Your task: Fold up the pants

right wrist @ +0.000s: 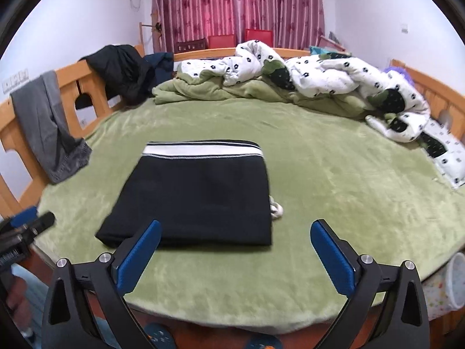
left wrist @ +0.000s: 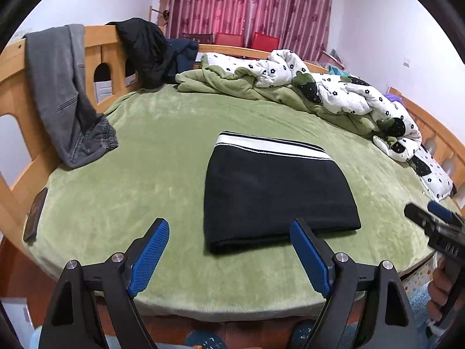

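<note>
Two grippers, left gripper (left wrist: pixel 229 229) and right gripper (right wrist: pixel 236 231), are hanging above the near bed edge, jaws standing wide and empty. One green blanket (right wrist: pixel 319 174) is covering the bed; one folded black pants (left wrist: pixel 276 192) is lying at its centre; one white drawstring (right wrist: pixel 276 209) is protruding beside them.

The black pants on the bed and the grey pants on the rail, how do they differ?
The black pants lie folded into a flat rectangle on the green blanket; the grey pants hang unfolded over the wooden bed rail. The black pants show a white striped waistband, the grey pants a gathered grey one. Neither pair is held by a gripper.
</note>
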A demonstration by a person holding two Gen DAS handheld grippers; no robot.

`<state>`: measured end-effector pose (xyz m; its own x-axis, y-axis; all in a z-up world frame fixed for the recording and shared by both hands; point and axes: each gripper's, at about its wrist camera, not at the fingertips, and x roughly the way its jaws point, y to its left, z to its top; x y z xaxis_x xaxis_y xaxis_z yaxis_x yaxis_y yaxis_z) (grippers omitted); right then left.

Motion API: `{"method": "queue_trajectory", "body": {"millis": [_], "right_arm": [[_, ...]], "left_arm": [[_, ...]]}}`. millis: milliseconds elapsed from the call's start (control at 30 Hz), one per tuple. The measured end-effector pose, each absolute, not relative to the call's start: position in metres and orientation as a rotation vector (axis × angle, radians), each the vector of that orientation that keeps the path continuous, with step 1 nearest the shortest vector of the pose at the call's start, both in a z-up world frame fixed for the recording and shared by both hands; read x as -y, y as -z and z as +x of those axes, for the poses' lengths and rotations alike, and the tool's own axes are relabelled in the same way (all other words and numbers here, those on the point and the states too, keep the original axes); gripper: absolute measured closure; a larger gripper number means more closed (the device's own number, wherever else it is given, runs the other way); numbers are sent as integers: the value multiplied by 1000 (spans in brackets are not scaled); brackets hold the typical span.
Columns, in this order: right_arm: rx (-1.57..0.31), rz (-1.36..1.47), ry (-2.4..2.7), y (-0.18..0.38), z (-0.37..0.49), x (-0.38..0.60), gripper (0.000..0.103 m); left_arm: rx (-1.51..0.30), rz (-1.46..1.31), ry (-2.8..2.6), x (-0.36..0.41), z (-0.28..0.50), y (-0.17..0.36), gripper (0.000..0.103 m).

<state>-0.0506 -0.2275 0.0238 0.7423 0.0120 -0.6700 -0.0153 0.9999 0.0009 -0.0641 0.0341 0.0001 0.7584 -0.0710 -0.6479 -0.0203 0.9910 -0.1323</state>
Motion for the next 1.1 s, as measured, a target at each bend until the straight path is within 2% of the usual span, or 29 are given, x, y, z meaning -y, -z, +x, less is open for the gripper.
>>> {"method": "queue_trajectory", "body": {"millis": [267, 1100], "right_arm": [[-713, -4, 3, -36, -83, 233, 1], [-713, -1, 25, -37, -85, 242, 1]], "left_arm": [[-687, -122, 36, -22, -77, -10, 16], [-693, -80, 38, -7, -80, -8, 16]]}}
